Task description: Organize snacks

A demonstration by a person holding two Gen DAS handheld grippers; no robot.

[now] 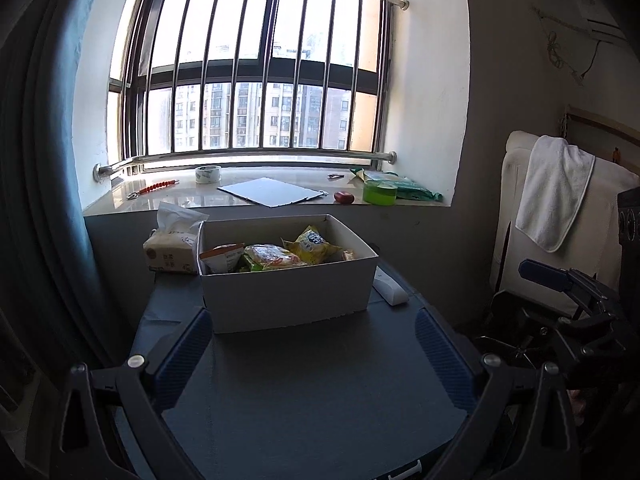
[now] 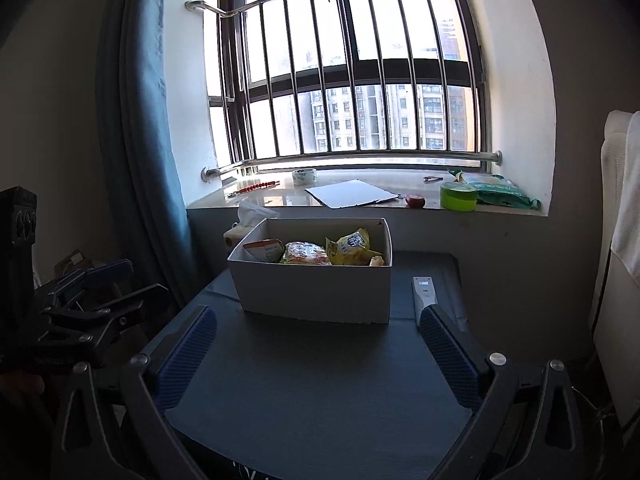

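A white cardboard box (image 1: 288, 296) stands at the far side of a dark table (image 1: 312, 392); it also shows in the right wrist view (image 2: 316, 296). Inside lie several snack packs: a yellow bag (image 1: 312, 242) (image 2: 352, 246), an orange-and-green pack (image 1: 272, 258) (image 2: 306, 254) and an orange-white pack (image 1: 222, 258) (image 2: 262, 250). My left gripper (image 1: 314, 320) is open and empty, just in front of the box. My right gripper (image 2: 318, 320) is open and empty, also in front of the box. Each gripper shows at the other view's edge.
A tissue pack (image 1: 172, 246) sits left of the box and a white remote (image 2: 425, 292) right of it. The windowsill (image 1: 168, 198) holds a tape roll (image 1: 208, 174), a white sheet (image 1: 272, 192), a green container (image 1: 379, 192) and a green bag (image 1: 408, 186). A towel-draped chair (image 1: 556, 192) stands right.
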